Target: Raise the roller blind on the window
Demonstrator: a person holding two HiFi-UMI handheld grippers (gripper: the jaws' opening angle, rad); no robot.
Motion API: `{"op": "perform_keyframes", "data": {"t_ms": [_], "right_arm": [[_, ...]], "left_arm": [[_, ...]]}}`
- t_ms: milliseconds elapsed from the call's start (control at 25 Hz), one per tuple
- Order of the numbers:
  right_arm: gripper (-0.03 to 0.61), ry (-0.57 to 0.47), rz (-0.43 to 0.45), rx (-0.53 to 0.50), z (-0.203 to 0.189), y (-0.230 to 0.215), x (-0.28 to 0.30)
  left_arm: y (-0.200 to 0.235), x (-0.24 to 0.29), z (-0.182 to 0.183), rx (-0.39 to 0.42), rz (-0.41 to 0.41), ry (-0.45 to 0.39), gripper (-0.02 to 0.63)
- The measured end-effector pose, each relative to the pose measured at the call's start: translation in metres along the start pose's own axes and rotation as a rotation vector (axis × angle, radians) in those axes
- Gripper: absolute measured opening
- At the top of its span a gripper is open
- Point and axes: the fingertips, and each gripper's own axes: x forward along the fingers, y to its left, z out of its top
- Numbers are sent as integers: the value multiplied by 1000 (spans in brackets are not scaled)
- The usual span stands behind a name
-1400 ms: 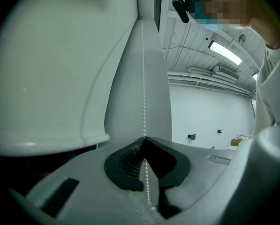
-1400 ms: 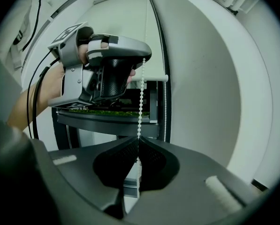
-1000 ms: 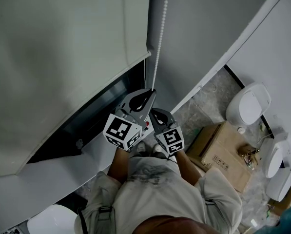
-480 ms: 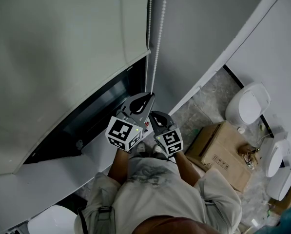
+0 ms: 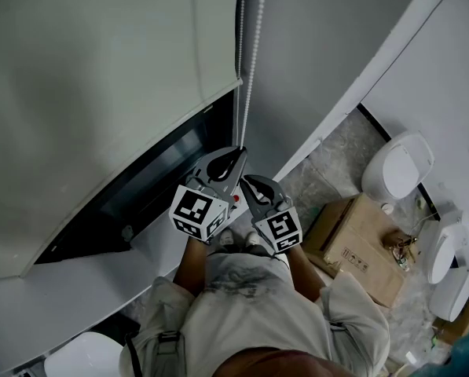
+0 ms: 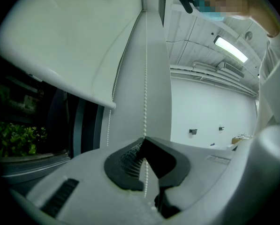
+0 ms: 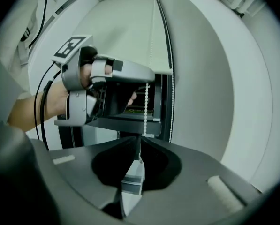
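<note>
You had the left gripper [image 5: 238,154] clamped on the white bead chain [image 5: 250,69] of the pale grey fabric roller blind [image 5: 100,93]: in the left gripper view its jaws were pressed together, with one strand of beads pinched at their tips and a short length hanging slack below. Your right gripper [image 5: 247,181] sat just beneath and beside it with its jaws likewise together. In the right gripper view the same strand dropped from the left gripper straight into the meeting tips, so it looked gripped there too. The chain stood upright, its long axis vertical. In the head view it ran from the top edge down to your grippers as two near-parallel strands, the second hanging free close to the blind's edge. The blind hung to the left of the chain over the upper part of the window, its slim bottom rail [image 6: 74,89] lying level across the window. Below that rail the dark window opening [image 5: 152,187] was uncovered, with green plants [image 6: 15,135] visible through it in the left gripper view, and the white sill [image 5: 77,289] ran beneath. A brown cardboard box [image 5: 360,246] lay on the floor well off to your right
</note>
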Motion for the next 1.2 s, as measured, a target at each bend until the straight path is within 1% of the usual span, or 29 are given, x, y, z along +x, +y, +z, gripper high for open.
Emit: {"op": "perform_keyframes", "data": {"t_ms": [120, 240, 320, 440, 560, 760, 880, 1200], "right_arm": [[40, -66, -22, -15, 31, -7, -11], [40, -149, -33, -39, 70, -15, -20], [40, -206, -26, -72, 96, -18, -23], [46, -257, -7, -102, 128, -21, -27], [51, -271, 8, -113, 153, -24, -30], [57, -335, 12, -166, 199, -28, -30], [64, -337, 14, -181, 213, -32, -28], [83, -388, 33, -194, 255, -39, -20]], "left_arm": [[-1, 0, 0, 1, -1, -1, 11], [-1, 0, 2, 2, -5, -4, 11], [-2, 0, 2, 0, -7, -4, 11], [-3, 2, 1, -1, -8, -7, 11], [-5, 4, 0, -2, -13, -6, 11], [-8, 5, 6, 4, -19, -8, 11], [-8, 6, 6, 7, -19, -6, 11], [-10, 6, 8, 12, -17, -4, 11]]}}
